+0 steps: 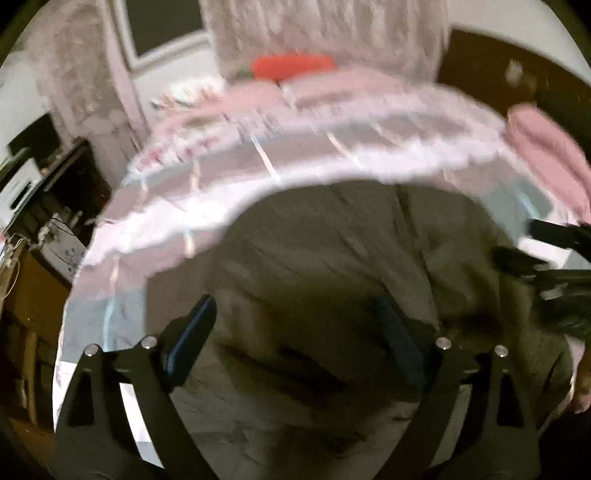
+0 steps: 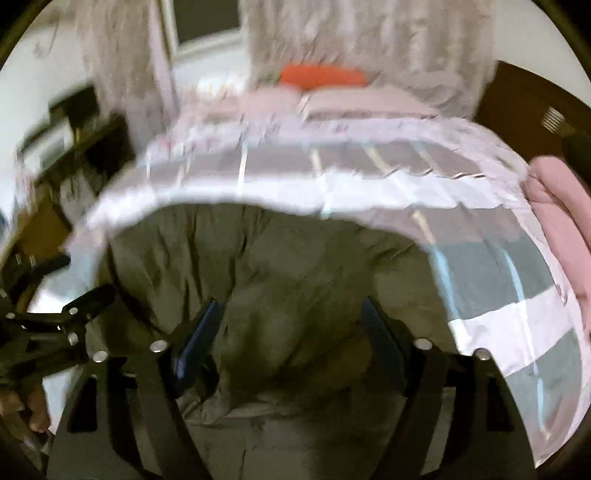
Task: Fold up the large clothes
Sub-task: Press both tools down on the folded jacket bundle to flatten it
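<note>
A: What takes up most of the frame?

B: The bed [image 1: 258, 155], covered by a spread of grey and white bands with thin pale stripes, arcing across the middle of both views. Everything is blurred.

A: And the clothing?

B: A large olive-drab garment [image 1: 314, 258] lies on that spread, filling the lower centre of the left wrist view and likewise the lower centre of the right wrist view [image 2: 258, 266]. It is creased, with a raised hump between the right gripper's fingers.

A: What else is on the bed?

B: Pink pillows [image 1: 321, 86] along the top centre, a pink blanket [image 1: 546, 155] bunched at the right edge, and an orange-red cushion [image 1: 291, 64] behind the pillows, against a pale curtain [image 1: 325, 33].

A: The grippers?

B: The left gripper [image 1: 295, 328] sits at the bottom of its own view, fingers spread wide apart over the garment, gripping nothing. The right gripper [image 2: 291, 328] is the same, jaws parted with the cloth hump between them but not pinched.

A: Does either see the other?

B: Yes. The right one shows at the right edge of the left view, the left one at the lower left of the right view.
</note>
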Demonstrator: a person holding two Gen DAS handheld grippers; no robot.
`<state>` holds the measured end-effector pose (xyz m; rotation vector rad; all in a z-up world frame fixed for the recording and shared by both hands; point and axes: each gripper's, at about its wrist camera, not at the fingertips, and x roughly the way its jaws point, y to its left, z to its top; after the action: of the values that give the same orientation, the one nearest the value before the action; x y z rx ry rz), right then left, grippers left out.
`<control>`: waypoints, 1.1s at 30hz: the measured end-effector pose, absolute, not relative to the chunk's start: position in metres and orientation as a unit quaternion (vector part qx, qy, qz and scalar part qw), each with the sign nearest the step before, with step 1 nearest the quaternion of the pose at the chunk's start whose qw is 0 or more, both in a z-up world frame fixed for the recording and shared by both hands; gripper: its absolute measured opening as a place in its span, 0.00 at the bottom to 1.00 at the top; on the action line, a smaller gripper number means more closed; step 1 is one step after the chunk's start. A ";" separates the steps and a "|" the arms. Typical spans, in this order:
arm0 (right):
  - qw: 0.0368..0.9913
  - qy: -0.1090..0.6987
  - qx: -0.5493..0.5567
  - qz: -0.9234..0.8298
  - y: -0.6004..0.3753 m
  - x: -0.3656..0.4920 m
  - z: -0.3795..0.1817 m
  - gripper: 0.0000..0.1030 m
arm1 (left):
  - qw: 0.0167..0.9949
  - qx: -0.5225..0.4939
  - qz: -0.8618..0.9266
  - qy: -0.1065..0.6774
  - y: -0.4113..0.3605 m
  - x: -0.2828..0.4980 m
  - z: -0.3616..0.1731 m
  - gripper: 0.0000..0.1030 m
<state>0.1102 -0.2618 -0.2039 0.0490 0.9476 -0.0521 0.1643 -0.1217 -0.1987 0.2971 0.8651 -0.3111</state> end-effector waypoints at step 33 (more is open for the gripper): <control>0.848 0.528 -0.037 -0.010 -0.220 0.133 -0.301 0.42 | 0.802 0.131 -0.117 0.571 -0.085 0.201 -0.306 0.92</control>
<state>0.1333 -0.2201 -0.3006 -0.0774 1.1129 -0.0213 0.2008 -0.0848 -0.3057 0.2811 1.2243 -0.2505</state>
